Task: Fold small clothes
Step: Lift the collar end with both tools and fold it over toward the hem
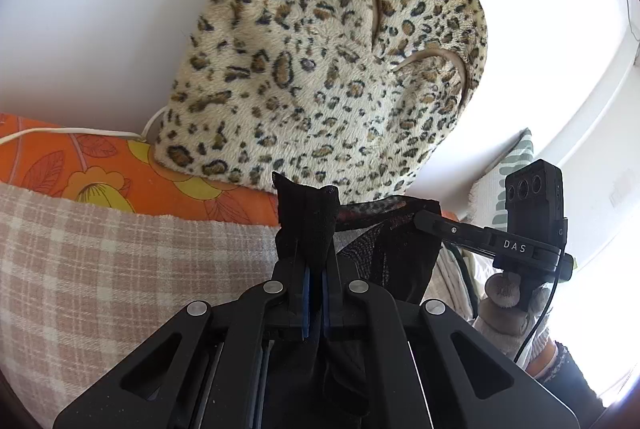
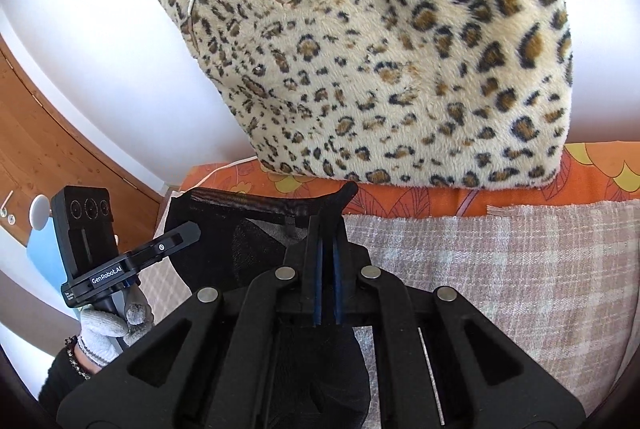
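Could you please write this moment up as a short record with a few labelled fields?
garment: black sheer garment, held up between both grippers
left gripper: shut on one end of the garment
right gripper: shut on the other end
surface: checked cloth over an orange floral sheet
behind: leopard-print fleece against the white wall

"DAS" on the right hand-held gripper [image 1: 420,219], "GenRobot.AI" on the left hand-held gripper [image 2: 192,231]
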Available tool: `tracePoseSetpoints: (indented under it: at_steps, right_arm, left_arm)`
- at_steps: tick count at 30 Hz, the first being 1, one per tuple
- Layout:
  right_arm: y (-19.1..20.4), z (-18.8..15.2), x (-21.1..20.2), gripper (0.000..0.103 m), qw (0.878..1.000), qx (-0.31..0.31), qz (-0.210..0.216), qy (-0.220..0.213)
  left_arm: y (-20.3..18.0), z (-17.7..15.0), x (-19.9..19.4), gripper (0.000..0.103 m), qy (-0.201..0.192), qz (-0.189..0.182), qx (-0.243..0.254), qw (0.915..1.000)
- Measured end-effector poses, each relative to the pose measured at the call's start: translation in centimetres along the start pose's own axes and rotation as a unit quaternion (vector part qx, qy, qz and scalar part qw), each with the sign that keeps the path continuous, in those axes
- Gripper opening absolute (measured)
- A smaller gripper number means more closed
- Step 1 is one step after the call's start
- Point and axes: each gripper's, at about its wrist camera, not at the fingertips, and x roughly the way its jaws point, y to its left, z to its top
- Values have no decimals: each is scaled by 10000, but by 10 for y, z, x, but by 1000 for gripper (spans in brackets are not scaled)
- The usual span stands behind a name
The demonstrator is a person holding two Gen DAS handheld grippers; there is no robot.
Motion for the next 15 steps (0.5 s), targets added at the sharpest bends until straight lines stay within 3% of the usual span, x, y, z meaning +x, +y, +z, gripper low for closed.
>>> tracePoseSetpoints:
  at_steps: [8,15]
  right_arm:
    - [30,-21,-49,5,9996,-236,23,-132]
    - [56,-62,-92,5,9992,-367,26,-140]
  left_arm:
    - [-44,-12,-42,2,-41,-87,279,9996]
    - [-73,-41,-85,2,-33,-112,439,9990]
